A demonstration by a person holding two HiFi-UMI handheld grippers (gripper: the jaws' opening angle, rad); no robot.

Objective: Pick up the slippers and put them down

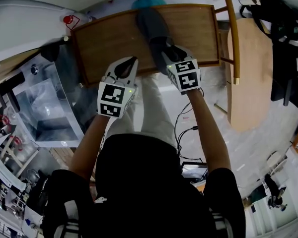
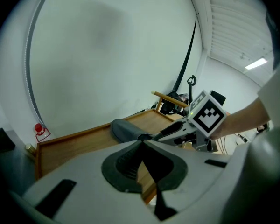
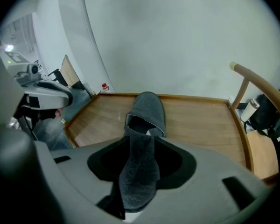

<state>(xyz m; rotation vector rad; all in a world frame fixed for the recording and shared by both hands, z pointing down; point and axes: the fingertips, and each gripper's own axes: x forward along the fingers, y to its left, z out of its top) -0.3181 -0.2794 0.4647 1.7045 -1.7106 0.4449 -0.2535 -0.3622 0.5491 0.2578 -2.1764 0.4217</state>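
A dark grey slipper [image 1: 151,26] lies toe-away on the wooden tray table [image 1: 104,43], near its middle. My right gripper [image 1: 170,52] stands at the slipper's heel end. In the right gripper view the slipper [image 3: 147,108] runs away from me and its heel strip lies between the open jaws of my right gripper [image 3: 141,148], whose pads stand apart from it. My left gripper [image 1: 132,63] hovers over the table's near edge, left of the slipper, shut and empty. In the left gripper view the tips of my left gripper [image 2: 142,146] meet, with the slipper [image 2: 126,129] beyond. No second slipper is visible.
The table has a raised wooden rim [image 3: 242,129] and stands against a white wall. A wooden chair with a curved back rail [image 1: 233,38] is at the right. A clear plastic box [image 1: 44,108] sits to the left. Cables [image 1: 186,128] lie on the floor.
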